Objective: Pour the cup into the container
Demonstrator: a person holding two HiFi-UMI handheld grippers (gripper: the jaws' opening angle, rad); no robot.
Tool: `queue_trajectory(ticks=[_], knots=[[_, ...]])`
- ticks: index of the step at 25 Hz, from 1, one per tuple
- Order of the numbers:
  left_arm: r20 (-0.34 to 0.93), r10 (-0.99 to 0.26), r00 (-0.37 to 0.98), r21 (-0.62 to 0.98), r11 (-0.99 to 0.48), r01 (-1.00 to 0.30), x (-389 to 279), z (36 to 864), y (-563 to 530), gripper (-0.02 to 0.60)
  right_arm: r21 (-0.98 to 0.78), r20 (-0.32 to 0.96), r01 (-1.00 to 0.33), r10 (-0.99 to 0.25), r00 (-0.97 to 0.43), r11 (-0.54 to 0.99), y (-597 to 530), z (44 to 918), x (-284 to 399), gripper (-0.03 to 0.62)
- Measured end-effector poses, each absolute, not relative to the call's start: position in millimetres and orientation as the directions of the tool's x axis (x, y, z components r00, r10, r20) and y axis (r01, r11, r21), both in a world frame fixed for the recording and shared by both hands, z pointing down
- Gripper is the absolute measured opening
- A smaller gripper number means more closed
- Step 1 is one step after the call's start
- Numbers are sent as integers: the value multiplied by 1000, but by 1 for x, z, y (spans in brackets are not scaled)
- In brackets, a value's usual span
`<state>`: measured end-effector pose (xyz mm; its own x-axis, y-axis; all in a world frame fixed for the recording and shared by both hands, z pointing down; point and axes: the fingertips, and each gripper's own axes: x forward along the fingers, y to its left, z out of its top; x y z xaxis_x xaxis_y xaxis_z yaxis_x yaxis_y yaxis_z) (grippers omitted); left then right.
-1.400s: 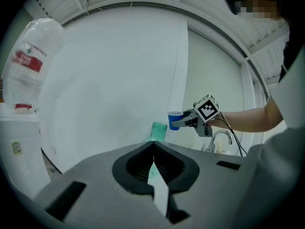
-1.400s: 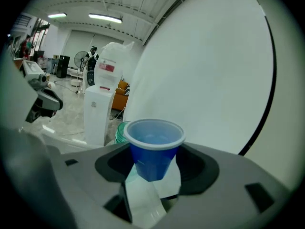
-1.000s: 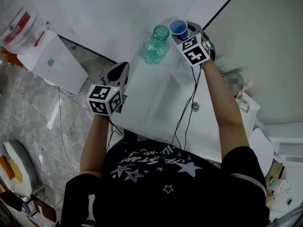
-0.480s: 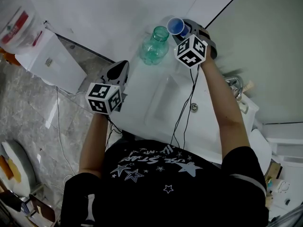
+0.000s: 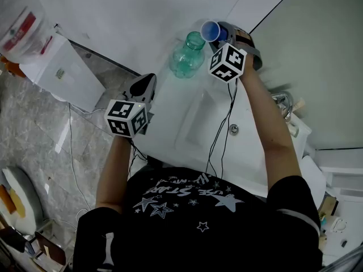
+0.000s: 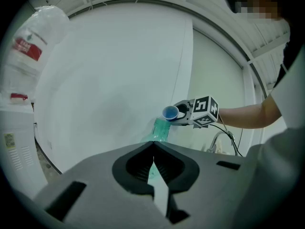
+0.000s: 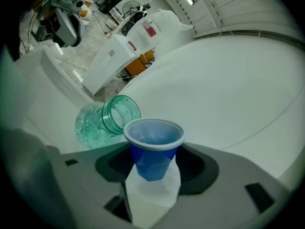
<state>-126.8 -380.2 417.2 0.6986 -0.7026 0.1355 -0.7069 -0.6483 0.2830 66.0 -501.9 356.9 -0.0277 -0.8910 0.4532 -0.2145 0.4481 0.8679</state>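
Observation:
A blue plastic cup (image 5: 212, 31) is clamped between the jaws of my right gripper (image 5: 222, 34), tilted so that its white-rimmed mouth faces left. It hangs just above and to the right of the open mouth of a green glass jar (image 5: 187, 58), which stands on the white counter (image 5: 170, 101). In the right gripper view the cup (image 7: 153, 147) sits right beside the jar's neck (image 7: 119, 116); I cannot make out what is inside the cup. My left gripper (image 5: 143, 85) hovers at the counter's left edge with its jaws together and nothing in them, pointing at the jar (image 6: 161, 129).
A sink basin (image 5: 195, 123) is sunk into the counter in front of the jar, and a faucet (image 5: 282, 102) stands on its right. A white box (image 5: 62, 72) and a plastic bag (image 5: 22, 30) stand on the tiled floor to the left. A white wall rises behind the jar.
My right gripper has rolled to the left, tipping the cup's mouth toward the jar's opening. The left gripper has stayed where it was.

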Motion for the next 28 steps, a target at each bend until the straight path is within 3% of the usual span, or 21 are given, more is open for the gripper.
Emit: queue_trajectory(ticks=[22,28], knots=[[126,-705,698,287,-648,-706,-137,415,-380,11,929,370,5,-929,27,370,-503,347,60,264],[120,-704,699,284,-651,-704,-137,413,-377,11,932,361,-20,-932,30,361,-501,344,60,264]])
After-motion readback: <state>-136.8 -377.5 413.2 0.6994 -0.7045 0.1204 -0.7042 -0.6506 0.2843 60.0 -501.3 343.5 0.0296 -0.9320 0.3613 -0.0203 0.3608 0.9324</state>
